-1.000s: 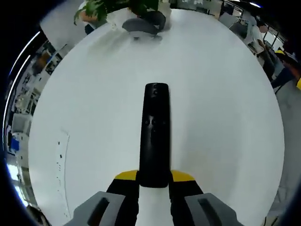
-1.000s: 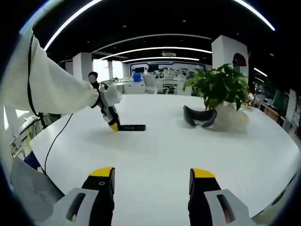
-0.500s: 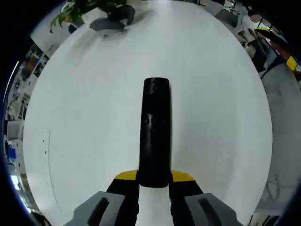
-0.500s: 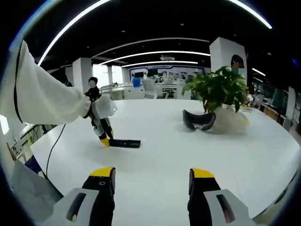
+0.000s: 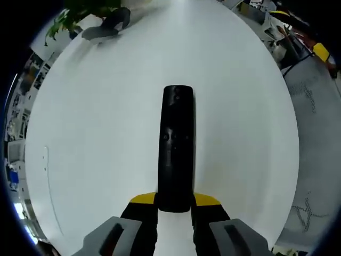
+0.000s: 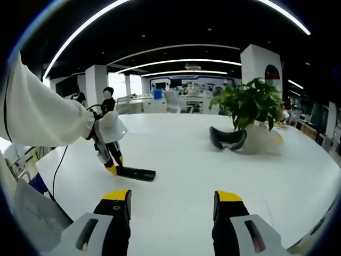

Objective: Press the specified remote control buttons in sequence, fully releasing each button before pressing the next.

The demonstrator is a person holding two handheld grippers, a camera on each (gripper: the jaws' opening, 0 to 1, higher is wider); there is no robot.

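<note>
A broad white round table (image 5: 96, 133) takes up most of the left gripper view and spreads across the lower half of the right gripper view (image 6: 256, 176). In the right gripper view a person's white sleeve (image 6: 37, 114) reaches in from the left edge. A leafy green potted plant (image 6: 250, 104) stands right of centre there, with a dark curved headset-like object (image 6: 228, 138) lying just beside its white pot; in the left gripper view the same plant (image 5: 80, 13) and the dark object (image 5: 106, 26) sit at the upper left of the frame, well apart from the remote.

The black remote control (image 5: 176, 146) runs up the middle of the left gripper view, its near end clamped between the yellow-tipped jaws of the left gripper (image 5: 175, 201), which is clenched on it; small round buttons show on its top face. In the right gripper view the remote (image 6: 136, 173) appears left of centre, low over the table top, held at its left end by the left gripper (image 6: 111, 166); whether its far end touches the table I cannot tell.

The right gripper (image 6: 171, 205) rises from the bottom of its own view with its yellow-tipped jaws spread wide, grasping nothing, well apart from the remote.
</note>
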